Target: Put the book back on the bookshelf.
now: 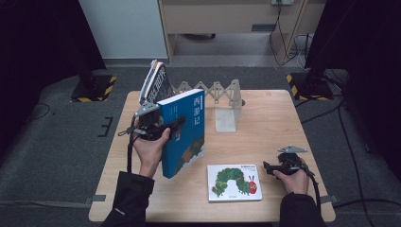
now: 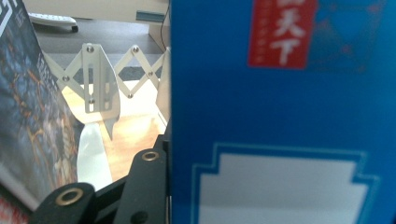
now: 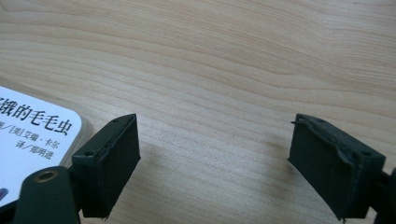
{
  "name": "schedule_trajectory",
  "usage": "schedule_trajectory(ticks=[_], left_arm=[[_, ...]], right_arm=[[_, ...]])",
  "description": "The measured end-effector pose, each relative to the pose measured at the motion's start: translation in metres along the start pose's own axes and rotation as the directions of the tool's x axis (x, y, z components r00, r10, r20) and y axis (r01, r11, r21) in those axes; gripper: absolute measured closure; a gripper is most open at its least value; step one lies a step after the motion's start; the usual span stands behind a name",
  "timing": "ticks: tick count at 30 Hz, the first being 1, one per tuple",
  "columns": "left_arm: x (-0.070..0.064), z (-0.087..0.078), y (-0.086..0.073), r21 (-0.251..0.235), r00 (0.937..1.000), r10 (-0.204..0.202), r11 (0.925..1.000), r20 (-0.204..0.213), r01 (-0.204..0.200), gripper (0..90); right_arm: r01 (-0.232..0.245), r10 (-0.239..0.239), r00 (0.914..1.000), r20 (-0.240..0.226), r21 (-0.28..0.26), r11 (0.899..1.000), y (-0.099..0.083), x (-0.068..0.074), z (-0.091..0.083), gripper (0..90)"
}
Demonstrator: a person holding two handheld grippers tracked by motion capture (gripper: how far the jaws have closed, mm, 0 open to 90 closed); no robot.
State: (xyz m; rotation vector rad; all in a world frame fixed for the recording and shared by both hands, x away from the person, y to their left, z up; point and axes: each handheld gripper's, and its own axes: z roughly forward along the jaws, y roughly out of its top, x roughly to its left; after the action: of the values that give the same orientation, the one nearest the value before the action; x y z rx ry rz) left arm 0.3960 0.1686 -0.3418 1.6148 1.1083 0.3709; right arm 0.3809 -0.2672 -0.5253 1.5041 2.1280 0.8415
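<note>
High view: wood table (image 1: pixel 265 113), grey carpet (image 1: pixel 61 142).

Caterpillar book (image 1: pixel 234 183) lies flat on table (image 1: pixel 265 118), right of upright book (image 1: pixel 184 132).

A light wooden table (image 1: pixel 265 116) bears a caterpillar picture book (image 1: pixel 234 182) and a metal book rack (image 1: pixel 222 101).

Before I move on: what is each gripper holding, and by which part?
The left gripper clamps the blue book, held upright, by its front cover edge about halfway up. The right gripper holds nothing; its jaws stand open over the table.
</note>
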Motion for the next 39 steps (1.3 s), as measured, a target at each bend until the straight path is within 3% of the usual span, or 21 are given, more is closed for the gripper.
schedule_trajectory(ticks=[7, 12, 18, 25, 29, 39], left_arm=[[0.002, 0.022, 0.018, -0.037, 0.9993, -0.011, 0.9993, -0.035, 0.010, 60.5], [0.002, 0.038, 0.026, -0.072, 0.9960, 0.002, 0.9974, -0.089, -0.008, 60.5], [0.007, 0.059, 0.035, -0.062, 0.9925, -0.012, 0.9981, -0.122, 0.004, 60.5], [0.012, 0.082, 0.044, -0.059, 0.9911, -0.008, 0.9983, -0.133, 0.000, 60.5], [0.013, 0.093, 0.048, -0.052, 0.9858, 0.024, 0.9981, -0.166, -0.033, 60.5], [0.028, 0.117, 0.053, -0.079, 0.9709, -0.007, 0.9968, -0.239, -0.012, 60.5]], right_arm=[[0.007, -0.007, 1.0000, -0.001, 0.009, 1.000, -0.003, -0.001, 0.005, 13.7], [0.017, -0.017, 0.9998, 0.009, -0.007, 1.000, -0.005, -0.002, 0.006, 11.0], [0.016, -0.015, 0.9998, 0.013, -0.023, 1.000, -0.007, -0.001, 0.007, 8.4], [0.008, -0.008, 0.9999, 0.014, -0.053, 0.999, -0.010, -0.001, 0.009, 6.0], [0.010, -0.009, 0.9999, 0.014, -0.058, 0.998, -0.010, -0.001, 0.009, 6.0], [0.008, -0.007, 0.9999, 0.008, -0.057, 0.998, -0.010, -0.001, 0.009, 4.9]])
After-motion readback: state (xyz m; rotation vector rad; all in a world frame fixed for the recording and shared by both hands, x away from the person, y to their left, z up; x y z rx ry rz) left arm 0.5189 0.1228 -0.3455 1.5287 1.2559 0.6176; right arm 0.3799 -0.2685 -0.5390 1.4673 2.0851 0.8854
